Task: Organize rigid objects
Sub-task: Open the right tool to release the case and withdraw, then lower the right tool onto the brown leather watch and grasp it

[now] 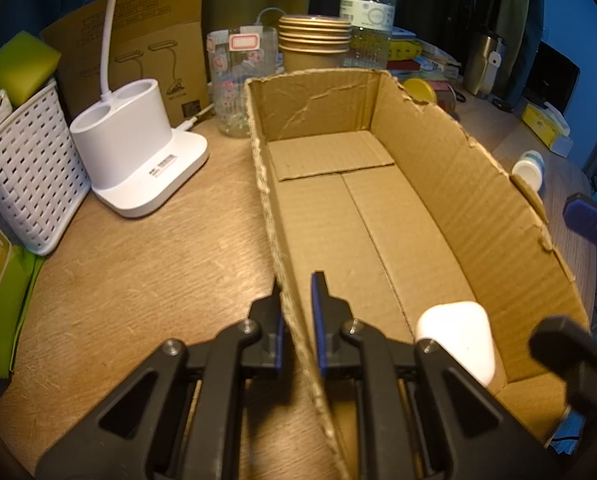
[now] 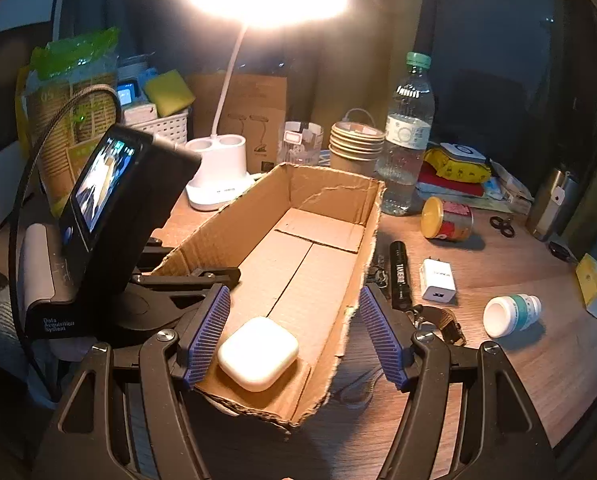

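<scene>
An open cardboard box [image 1: 438, 200] [image 2: 298, 248] lies on the wooden desk. A white earbud case [image 2: 258, 354] [image 1: 458, 336] rests on the box floor at its near end. My left gripper [image 1: 298, 312] is shut on the box's left wall near the front corner. My right gripper [image 2: 294, 336] is open, its fingers [image 2: 208, 336] spread above the box's near end around the case, not touching it. Right of the box lie a black flashlight [image 2: 400, 276], a white charger [image 2: 438, 280] and a white pill bottle [image 2: 512, 314] [image 1: 530, 168].
A white lamp base [image 1: 138, 152] [image 2: 218, 176], a white basket [image 1: 30, 176], a glass [image 1: 238, 80], stacked paper bowls [image 2: 356, 144], a water bottle [image 2: 406, 144], a yellow-lidded jar [image 2: 446, 218], a key strap [image 2: 446, 324] and a steel tumbler [image 2: 552, 204] crowd the desk.
</scene>
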`<act>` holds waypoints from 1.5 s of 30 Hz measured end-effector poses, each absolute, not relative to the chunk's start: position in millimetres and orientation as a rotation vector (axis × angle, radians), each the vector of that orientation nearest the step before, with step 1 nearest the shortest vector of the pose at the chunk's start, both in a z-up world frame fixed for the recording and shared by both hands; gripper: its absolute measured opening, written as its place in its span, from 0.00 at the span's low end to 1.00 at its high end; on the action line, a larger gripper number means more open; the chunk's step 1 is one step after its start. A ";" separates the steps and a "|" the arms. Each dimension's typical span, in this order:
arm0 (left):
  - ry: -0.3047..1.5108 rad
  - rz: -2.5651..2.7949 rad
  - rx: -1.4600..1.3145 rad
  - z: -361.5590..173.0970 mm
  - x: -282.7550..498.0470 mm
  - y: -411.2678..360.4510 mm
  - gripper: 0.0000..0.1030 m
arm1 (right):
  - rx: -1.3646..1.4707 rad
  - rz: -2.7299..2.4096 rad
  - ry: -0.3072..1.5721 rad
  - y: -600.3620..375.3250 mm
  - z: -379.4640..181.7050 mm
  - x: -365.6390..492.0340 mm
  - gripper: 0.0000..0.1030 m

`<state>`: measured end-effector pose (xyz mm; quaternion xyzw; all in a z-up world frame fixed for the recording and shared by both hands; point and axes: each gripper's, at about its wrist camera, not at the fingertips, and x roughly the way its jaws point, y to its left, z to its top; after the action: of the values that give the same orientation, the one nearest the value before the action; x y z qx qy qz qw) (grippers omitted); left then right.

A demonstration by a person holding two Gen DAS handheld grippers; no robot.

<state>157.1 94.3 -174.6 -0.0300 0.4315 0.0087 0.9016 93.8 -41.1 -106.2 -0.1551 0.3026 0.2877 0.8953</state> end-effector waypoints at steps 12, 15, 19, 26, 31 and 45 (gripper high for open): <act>0.892 0.018 -0.063 -174.6 157.1 94.2 0.12 | -0.284 0.541 0.605 -64.1 -96.2 100.1 0.69; 0.892 0.018 -0.063 -174.8 156.9 94.8 0.12 | -0.274 0.517 0.603 -72.6 -94.9 103.7 0.69; 0.892 0.018 -0.063 -174.8 156.9 94.9 0.12 | -0.265 0.485 0.602 -84.3 -94.3 109.0 0.69; 0.892 0.018 -0.063 -174.9 156.9 95.0 0.12 | -0.244 0.430 0.615 -104.9 -100.1 119.5 0.69; 0.892 0.017 -0.063 -174.8 157.1 94.5 0.12 | -0.226 0.403 0.635 -115.5 -108.1 129.0 0.69; 0.892 0.017 -0.063 -175.0 156.8 95.1 0.12 | -0.130 0.372 0.726 -141.9 -135.7 156.4 0.69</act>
<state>156.8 95.1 -175.0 -0.0305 0.4312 0.0084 0.9017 156.4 -141.9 -135.7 -0.0631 0.3529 0.1807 0.9159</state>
